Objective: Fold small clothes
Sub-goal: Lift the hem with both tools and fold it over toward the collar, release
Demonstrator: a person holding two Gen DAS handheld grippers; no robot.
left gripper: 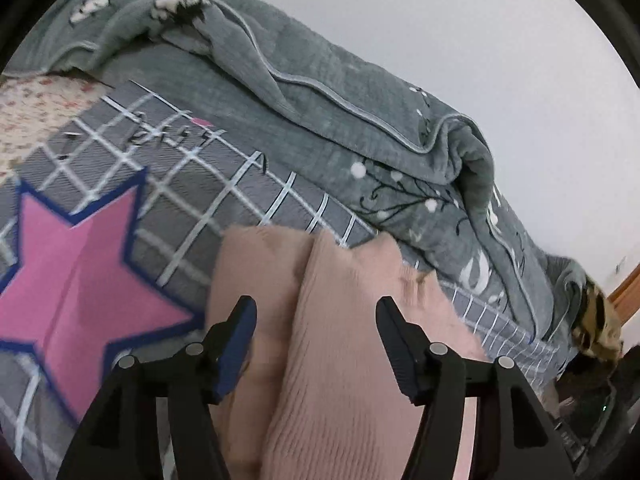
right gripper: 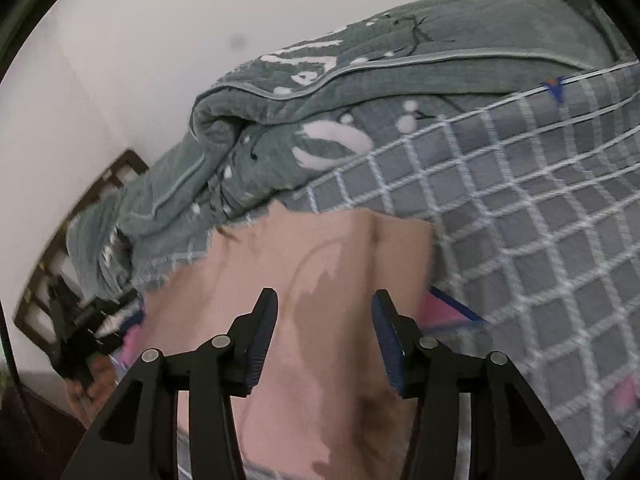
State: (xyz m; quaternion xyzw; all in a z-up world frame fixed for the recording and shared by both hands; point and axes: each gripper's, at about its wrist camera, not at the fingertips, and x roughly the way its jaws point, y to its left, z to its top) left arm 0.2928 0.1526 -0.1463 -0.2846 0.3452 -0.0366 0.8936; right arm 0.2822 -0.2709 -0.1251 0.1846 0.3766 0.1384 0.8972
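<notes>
**Pink knit on the checked bed, both grippers spread above it**

The left wrist view alone shows a large pink star (left gripper: 76,280) with a dark blue outline printed on the grey checked bedsheet (left gripper: 224,184), left of the garment, and a floral fabric (left gripper: 36,108) at the far left edge. The right wrist view alone shows a dark wooden lattice frame (right gripper: 76,236) against the wall and, at lower left, what may be the other gripper with a hand under it — the blur there is too heavy to be sure. Both views share the rumpled grey-green blanket (left gripper: 360,92) with white and black embroidery, heaped along the far side of the bed.

The pink knit garment (left gripper: 320,340) lies on the sheet in front of that blanket. From the left it is ribbed and bunched into soft lengthwise folds; from the right (right gripper: 320,264) it looks flatter, with a straight far edge and a darker shaded patch down its middle.

The left gripper (left gripper: 316,308) has its fingers spread, the knit between them but not pinched. The right gripper (right gripper: 324,300) is likewise parted over the cloth — its pads clear of the fabric.
</notes>
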